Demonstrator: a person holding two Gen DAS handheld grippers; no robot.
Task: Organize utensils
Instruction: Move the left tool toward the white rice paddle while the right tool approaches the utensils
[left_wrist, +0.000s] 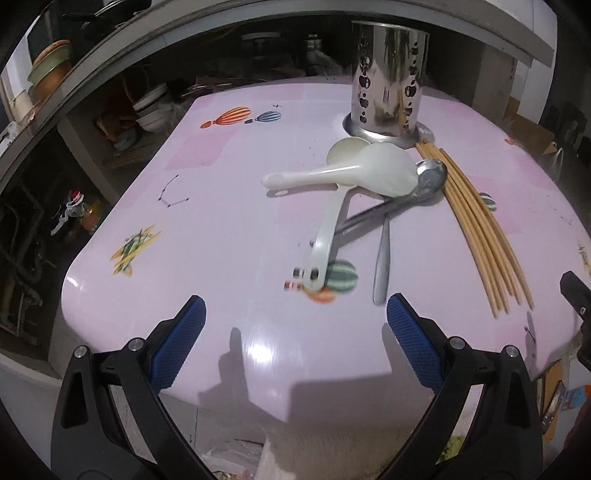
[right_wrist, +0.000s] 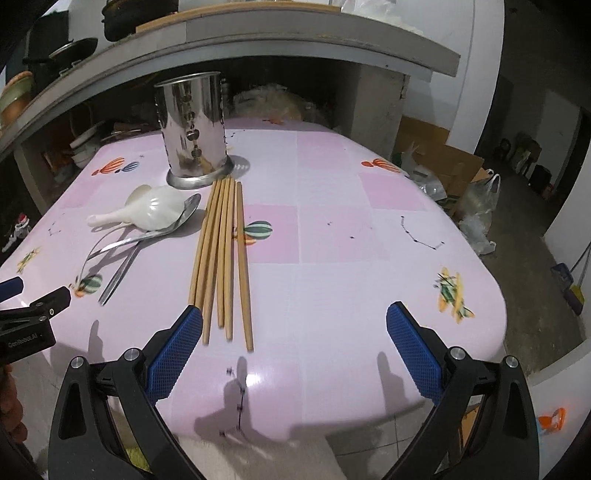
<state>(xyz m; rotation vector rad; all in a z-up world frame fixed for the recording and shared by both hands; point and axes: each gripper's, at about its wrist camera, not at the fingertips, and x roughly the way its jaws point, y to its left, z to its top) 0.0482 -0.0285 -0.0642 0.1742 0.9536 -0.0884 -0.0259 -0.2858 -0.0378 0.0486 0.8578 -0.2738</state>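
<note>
On the pink table (left_wrist: 221, 229), as seen in the left wrist view, a shiny metal holder (left_wrist: 388, 79) with cut-out holes is stood upright at about one o'clock, and the utensils are heaped just in front of it. Two white plastic spoons (left_wrist: 369, 171) are laid crossed, their bowls close to the holder's base, with one handle pointed to nine o'clock and the other to seven. Metal spoons (left_wrist: 424, 181) are lain partly under them, and one metal handle is pointed toward six o'clock. A bundle of wooden chopsticks (left_wrist: 476, 229) is spread from the holder's base toward four o'clock. The left gripper (left_wrist: 295, 306) is held wide above the table's near edge, with nothing between its blue pads. In the right wrist view, the holder (right_wrist: 194, 129) is seen at eleven o'clock, with the chopsticks (right_wrist: 221, 258) run from its base toward six o'clock, their near ends just beside the left pad. The white spoons (right_wrist: 155, 210) and metal spoons (right_wrist: 147, 236) are placed at ten o'clock, touching one another. The right gripper (right_wrist: 295, 314) is likewise spread wide and empty over bare table (right_wrist: 351, 277). Part of the other gripper is seen at nine o'clock.
</note>
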